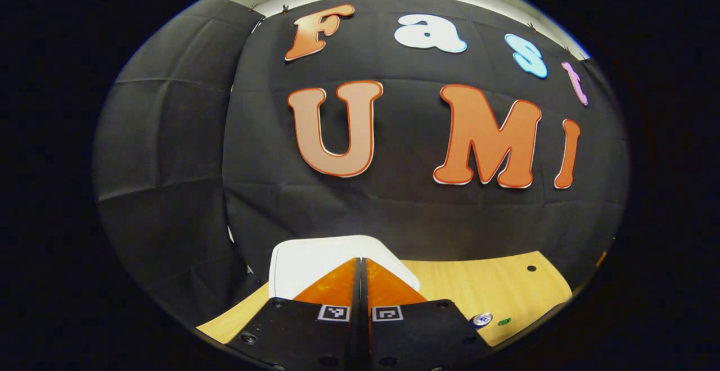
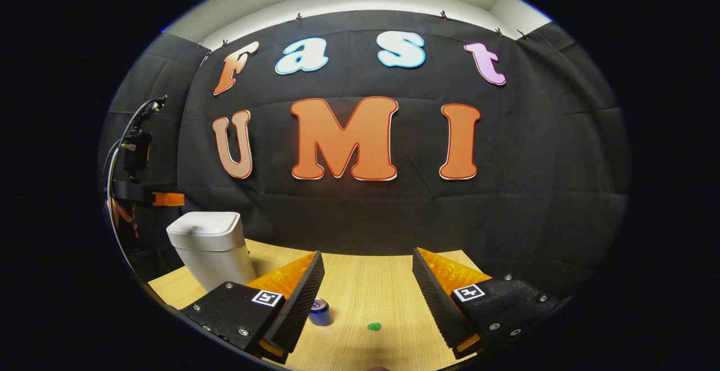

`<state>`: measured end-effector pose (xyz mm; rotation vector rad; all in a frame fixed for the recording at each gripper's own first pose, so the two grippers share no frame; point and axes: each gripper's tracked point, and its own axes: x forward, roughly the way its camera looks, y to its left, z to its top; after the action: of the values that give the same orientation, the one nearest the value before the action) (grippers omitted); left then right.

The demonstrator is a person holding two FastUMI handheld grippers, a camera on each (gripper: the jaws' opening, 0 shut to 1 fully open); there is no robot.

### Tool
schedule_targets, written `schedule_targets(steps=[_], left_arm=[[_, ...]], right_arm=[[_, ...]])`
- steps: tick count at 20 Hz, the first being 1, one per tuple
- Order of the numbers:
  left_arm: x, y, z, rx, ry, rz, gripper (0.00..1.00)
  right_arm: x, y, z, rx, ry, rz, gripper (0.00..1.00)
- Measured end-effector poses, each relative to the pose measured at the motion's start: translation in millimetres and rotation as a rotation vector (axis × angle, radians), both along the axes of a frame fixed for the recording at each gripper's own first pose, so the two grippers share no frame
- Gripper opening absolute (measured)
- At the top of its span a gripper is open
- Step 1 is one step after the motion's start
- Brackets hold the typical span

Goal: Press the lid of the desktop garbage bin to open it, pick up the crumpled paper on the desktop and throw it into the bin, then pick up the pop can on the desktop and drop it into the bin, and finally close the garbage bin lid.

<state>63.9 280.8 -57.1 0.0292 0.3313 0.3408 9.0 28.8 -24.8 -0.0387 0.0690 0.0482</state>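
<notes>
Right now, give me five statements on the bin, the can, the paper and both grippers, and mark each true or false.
1. The garbage bin's lid is closed. True.
2. The left gripper has its fingers spread wide apart. False: they are closed together, in front of the garbage bin.
3. The right gripper is open and holds nothing. True.
4. The pop can lies inside the bin. False: it stands on the desktop, near the right gripper's left finger in the right gripper view.
5. The crumpled paper is pinched in the right gripper. False: it lies on the desktop.
</notes>
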Motion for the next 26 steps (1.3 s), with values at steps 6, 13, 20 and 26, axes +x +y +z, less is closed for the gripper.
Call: schedule_targets(steps=[6, 13, 20, 26], left_arm=[[6.0, 5.9, -60.8, -0.08, 0.126, 0.008, 0.0], [8.8, 15.0, -65.9, -0.12, 0.154, 0.03, 0.0], [15.9, 8.8, -51.1, -0.052, 0.143, -0.02, 0.0], [15.5, 2.5, 23.3, 0.076, -0.085, -0.009, 0.0]], right_arm=[[-2.6, -10.3, -8.9, 0.006, 0.017, -0.026, 0.94], [-2.5, -8.4, -27.2, -0.006, 0.068, -0.02, 0.94], [-4.6, 0.5, -28.3, -0.007, 0.072, 0.021, 0.94], [-7.0, -9.9, -32.4, -0.015, 0.079, 0.0, 0.94]])
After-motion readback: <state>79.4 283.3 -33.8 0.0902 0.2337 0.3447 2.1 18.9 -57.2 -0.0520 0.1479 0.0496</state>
